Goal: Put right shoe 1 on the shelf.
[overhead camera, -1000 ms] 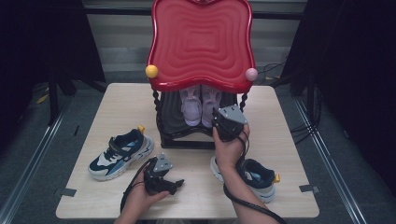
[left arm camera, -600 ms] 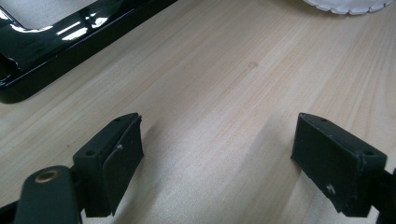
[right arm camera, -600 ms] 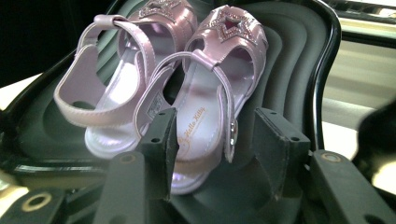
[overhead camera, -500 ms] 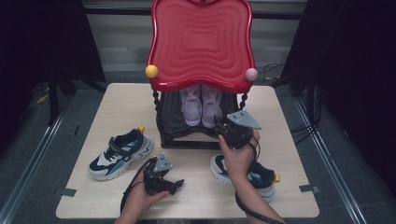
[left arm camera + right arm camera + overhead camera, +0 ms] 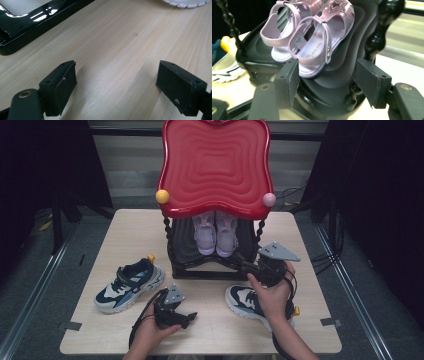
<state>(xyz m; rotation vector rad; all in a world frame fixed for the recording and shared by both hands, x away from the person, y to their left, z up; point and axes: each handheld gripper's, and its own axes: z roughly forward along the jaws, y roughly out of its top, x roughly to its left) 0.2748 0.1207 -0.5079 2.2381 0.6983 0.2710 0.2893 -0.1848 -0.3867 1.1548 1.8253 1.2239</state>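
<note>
My right gripper, jaws just spread and empty, faced the pink sandals lying just ahead on the rack, light, soft-strapped things I judged best pinched at the stiff heel edge, while my left gripper rested open.

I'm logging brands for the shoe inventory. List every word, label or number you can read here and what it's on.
Nearer pink sandal, insole: cursive print, too blurred to read for certain.
Same sandal, small tag on its heel strap: print too small to read.
Blue and white sneakers, red and black shoe rack, table: no readable text.
</note>
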